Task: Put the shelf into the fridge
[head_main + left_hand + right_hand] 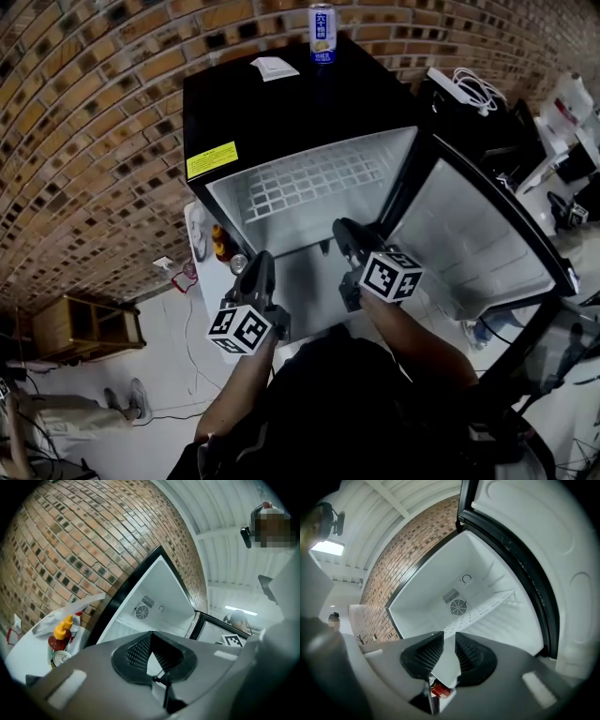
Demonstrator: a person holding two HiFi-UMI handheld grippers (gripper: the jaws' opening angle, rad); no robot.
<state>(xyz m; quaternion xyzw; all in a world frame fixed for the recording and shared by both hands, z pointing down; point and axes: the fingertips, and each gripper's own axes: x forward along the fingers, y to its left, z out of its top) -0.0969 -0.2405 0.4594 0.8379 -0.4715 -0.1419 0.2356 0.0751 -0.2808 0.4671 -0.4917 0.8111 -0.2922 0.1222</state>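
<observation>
Brick-wall corner: shelf (pixel 309 183) inside fridge (pixel 281 112), beyond right hand-held gripper (pixel 341 229).

The left gripper (pixel 260 258) and right gripper (pixel 343 228) hide the inner floor of the black mini fridge (pixel 281 112). Print on the yellow label (pixel 211 159) at the fridge top's front left corner and on the blue-and-white can (pixel 322 33) at its back edge is too small to read.
</observation>
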